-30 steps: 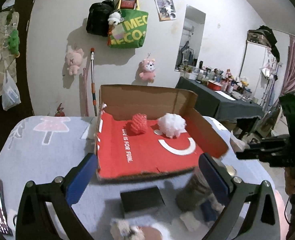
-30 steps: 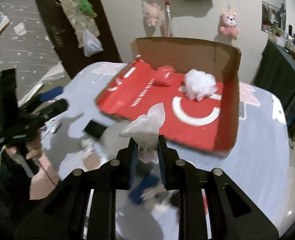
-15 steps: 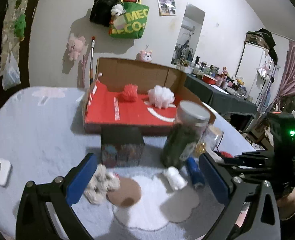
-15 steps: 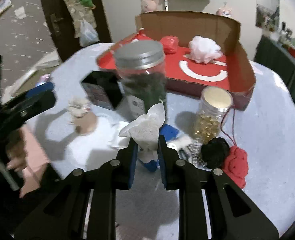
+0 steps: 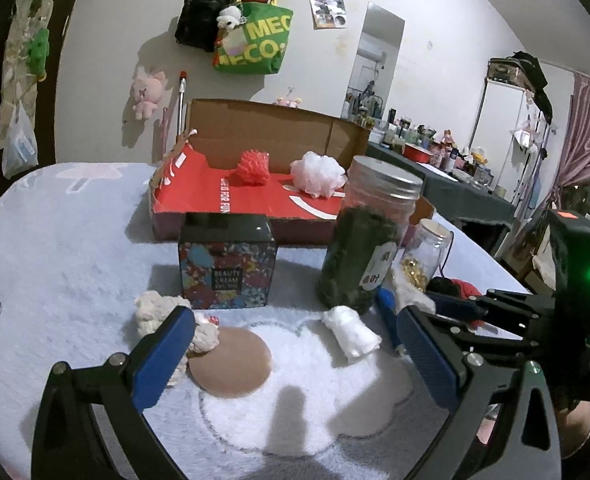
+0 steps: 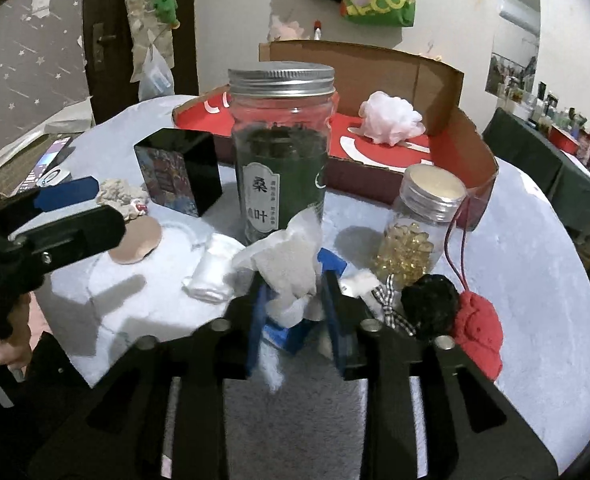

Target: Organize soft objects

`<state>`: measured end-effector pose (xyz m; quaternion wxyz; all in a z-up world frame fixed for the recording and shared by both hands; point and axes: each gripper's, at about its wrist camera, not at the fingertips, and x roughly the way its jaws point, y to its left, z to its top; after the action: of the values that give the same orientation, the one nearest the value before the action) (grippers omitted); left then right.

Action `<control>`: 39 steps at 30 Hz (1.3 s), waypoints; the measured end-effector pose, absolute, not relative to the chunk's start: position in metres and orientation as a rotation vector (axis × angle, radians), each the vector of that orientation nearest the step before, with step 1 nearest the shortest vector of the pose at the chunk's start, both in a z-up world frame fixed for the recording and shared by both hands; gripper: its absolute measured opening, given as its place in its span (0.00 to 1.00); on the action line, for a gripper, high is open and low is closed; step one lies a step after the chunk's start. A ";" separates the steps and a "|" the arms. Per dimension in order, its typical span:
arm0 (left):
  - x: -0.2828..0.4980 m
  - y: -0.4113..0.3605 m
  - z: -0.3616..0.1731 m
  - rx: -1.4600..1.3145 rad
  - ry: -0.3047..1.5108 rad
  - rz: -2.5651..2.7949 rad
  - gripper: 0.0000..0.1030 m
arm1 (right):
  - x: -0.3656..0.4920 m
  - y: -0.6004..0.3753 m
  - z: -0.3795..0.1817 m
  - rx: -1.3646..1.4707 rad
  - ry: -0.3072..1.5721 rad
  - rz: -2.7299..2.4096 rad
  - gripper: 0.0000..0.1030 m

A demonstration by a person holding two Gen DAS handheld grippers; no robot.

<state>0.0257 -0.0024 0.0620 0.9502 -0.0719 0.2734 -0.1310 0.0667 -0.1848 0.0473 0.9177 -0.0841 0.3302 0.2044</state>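
Note:
My right gripper [image 6: 295, 300] is shut on a white pouch with a beige sponge [image 6: 289, 264], held low over the table in front of the tea jar. My left gripper [image 5: 295, 344] is open and empty above a white fluffy mat [image 5: 307, 392]. On the mat lie a tan round pad [image 5: 231, 362], a white folded cloth [image 5: 351, 332] and a cream plush [image 5: 159, 312]. A red-lined cardboard box [image 5: 251, 204] holds a red puff [image 5: 253, 168] and a white puff [image 5: 319, 174]. A black pompom [image 6: 431, 304] and a red knit piece [image 6: 479, 328] lie at the right.
A tall tea jar [image 6: 281, 148], a small jar of yellow capsules [image 6: 419, 228] and a black patterned cube box [image 5: 227, 264] stand between the mat and the cardboard box. A blue object [image 6: 291, 332] lies under my right gripper. A phone [image 6: 47, 160] lies at the left edge.
Both grippers have come down and back from above the box to the near side of the table. The right gripper still holds the pouch; its fingers look slightly wider apart.

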 end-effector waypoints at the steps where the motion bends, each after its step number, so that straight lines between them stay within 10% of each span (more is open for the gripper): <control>1: 0.026 -0.002 0.061 -0.148 0.557 -0.269 1.00 | 0.065 -0.185 0.047 -0.174 0.670 0.415 0.59; 3: 0.027 -0.002 0.057 -0.151 0.559 -0.273 1.00 | 0.057 -0.185 0.048 -0.189 0.613 0.388 0.79; 27: -0.003 -0.015 0.029 -0.063 0.432 -0.198 1.00 | -0.017 -0.202 0.025 -0.181 0.278 0.070 0.89; 39: 0.014 0.012 0.044 -0.074 0.511 -0.164 1.00 | 0.014 -0.229 0.037 -0.054 0.397 0.117 0.92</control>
<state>0.0143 0.0116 0.0439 0.9636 -0.0364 0.2523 -0.0809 0.0143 -0.2289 0.0370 0.9783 -0.0268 0.1968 0.0582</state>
